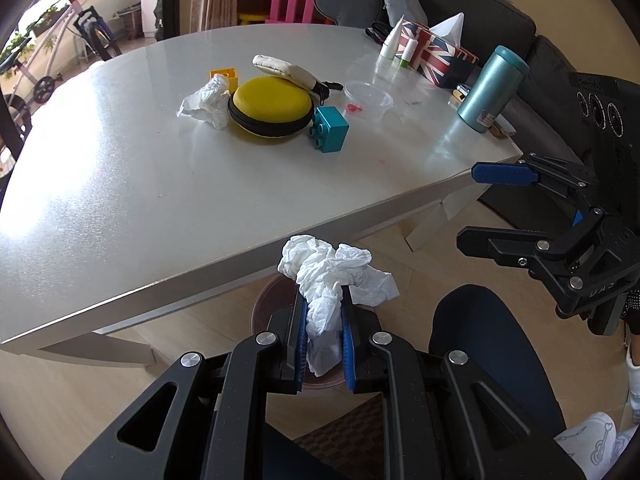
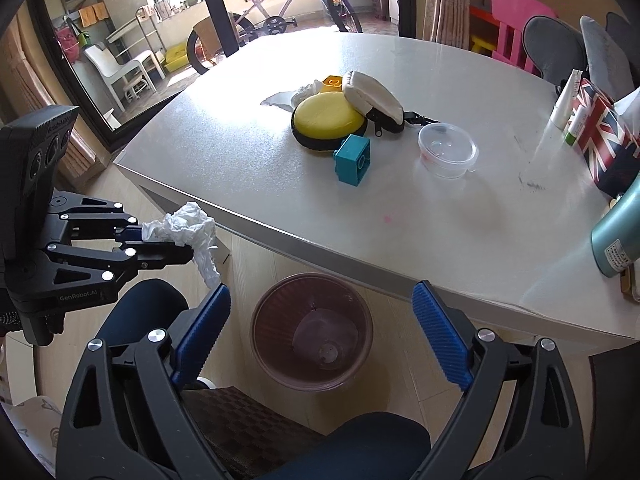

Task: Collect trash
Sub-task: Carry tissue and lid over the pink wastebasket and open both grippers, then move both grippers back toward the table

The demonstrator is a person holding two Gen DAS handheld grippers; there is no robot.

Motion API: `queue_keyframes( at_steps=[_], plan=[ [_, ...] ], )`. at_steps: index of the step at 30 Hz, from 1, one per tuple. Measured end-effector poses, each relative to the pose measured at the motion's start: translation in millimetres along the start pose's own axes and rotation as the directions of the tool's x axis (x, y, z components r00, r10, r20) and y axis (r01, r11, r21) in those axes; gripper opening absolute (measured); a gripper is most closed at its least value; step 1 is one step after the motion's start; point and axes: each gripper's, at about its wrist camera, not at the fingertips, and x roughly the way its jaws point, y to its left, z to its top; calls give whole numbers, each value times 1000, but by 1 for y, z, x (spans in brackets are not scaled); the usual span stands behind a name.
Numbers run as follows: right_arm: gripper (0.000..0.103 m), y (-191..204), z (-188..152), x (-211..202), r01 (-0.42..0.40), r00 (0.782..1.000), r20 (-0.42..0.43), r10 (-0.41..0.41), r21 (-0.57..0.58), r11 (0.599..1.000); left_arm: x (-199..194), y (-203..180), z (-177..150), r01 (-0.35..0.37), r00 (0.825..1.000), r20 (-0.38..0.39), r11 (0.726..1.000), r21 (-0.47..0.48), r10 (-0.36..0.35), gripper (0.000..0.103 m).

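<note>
My left gripper is shut on a crumpled white tissue, held off the table's near edge, above the floor. It also shows in the right wrist view with the tissue, left of the brown trash bin. In the left wrist view the bin is mostly hidden behind the tissue. A second crumpled tissue lies on the white table beside a yellow round case. My right gripper is open and empty above the bin; it also shows in the left wrist view.
On the table: teal brick, yellow brick, cream pouch, clear plastic cup, teal bottle, Union Jack tissue box, small tubes. A dark chair seat sits near the bin. Sofa behind.
</note>
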Motion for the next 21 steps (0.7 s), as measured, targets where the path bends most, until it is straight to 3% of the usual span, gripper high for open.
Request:
queue_keyframes(
  at_steps=[3,5,6,7,21],
  plan=[
    [91,-5,1,-5,8,1000,10,-8,14,1000,3,-3,0,12,1000,-2,1000,3,-12,21],
    [91,-9,2,-7,12,1000,17,-12,22,1000,4,-2,1,14,1000,2,1000,-2,-14,49],
    [91,-11,2,-8,16,1000,21,-16,25,1000,3,-2,1,13,1000,13,1000,-7,-12,84],
    [91,-12,2,-10,19,999,26,-19,29,999,2,-2,1,20,999,32,1000,-12,-20,95],
    [93,-19,4,-14,31,999,43,-33,48,998,-2,7,5,-23,999,35,999,-45,24,95]
  ],
)
